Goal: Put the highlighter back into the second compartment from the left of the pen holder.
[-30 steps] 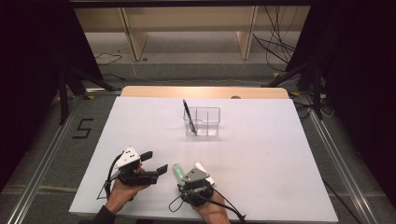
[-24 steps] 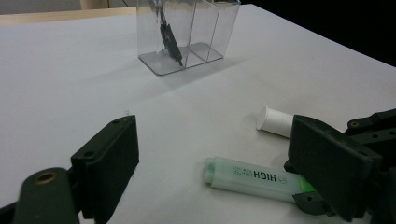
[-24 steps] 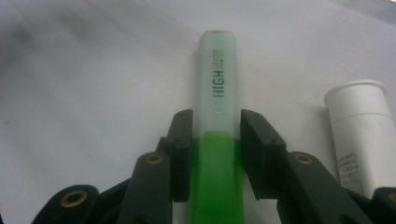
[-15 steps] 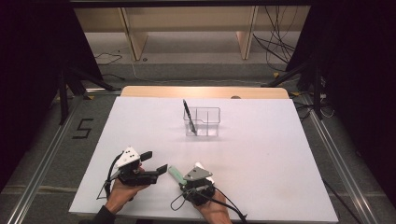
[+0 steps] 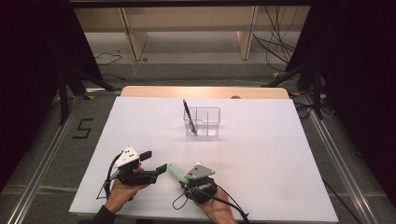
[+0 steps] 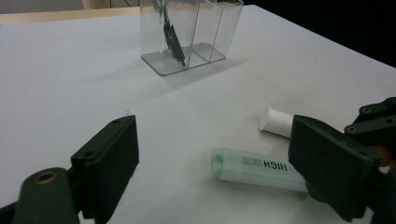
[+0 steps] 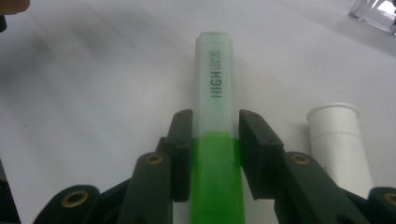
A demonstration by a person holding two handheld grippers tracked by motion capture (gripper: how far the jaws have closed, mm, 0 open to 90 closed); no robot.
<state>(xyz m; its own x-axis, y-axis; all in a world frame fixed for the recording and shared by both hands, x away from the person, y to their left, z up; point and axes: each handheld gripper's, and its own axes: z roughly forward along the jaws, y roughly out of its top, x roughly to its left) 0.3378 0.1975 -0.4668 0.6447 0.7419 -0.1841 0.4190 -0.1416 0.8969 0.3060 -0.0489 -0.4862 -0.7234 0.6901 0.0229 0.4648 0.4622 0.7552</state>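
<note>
Near the table's (image 5: 261, 154) front edge, the right gripper (image 5: 181, 178) has its jaws closed on a green highlighter (image 7: 215, 140). Those jaws have just been closing, with the marker between them, and in the right gripper view both pads press its sides at the seam between the green barrel and the clear cap. The marker's long axis runs straight out of the jaws, cap end leading. In the high view that end points toward about 10 o'clock, at the left gripper (image 5: 152, 164).

The left gripper's jaws stand wide apart with nothing between them; in the left gripper view the cap (image 6: 233, 163) lies just ahead, between the fingers but untouched. A white tube (image 7: 338, 140) lies beside the marker, parallel and close.

The clear organiser (image 5: 203, 122), with a black pen (image 5: 187, 114) leaning in it, sits at about 12 o'clock, well apart. The right hand is plainly the nearer carrier, though I judge the left could take the cap end.
</note>
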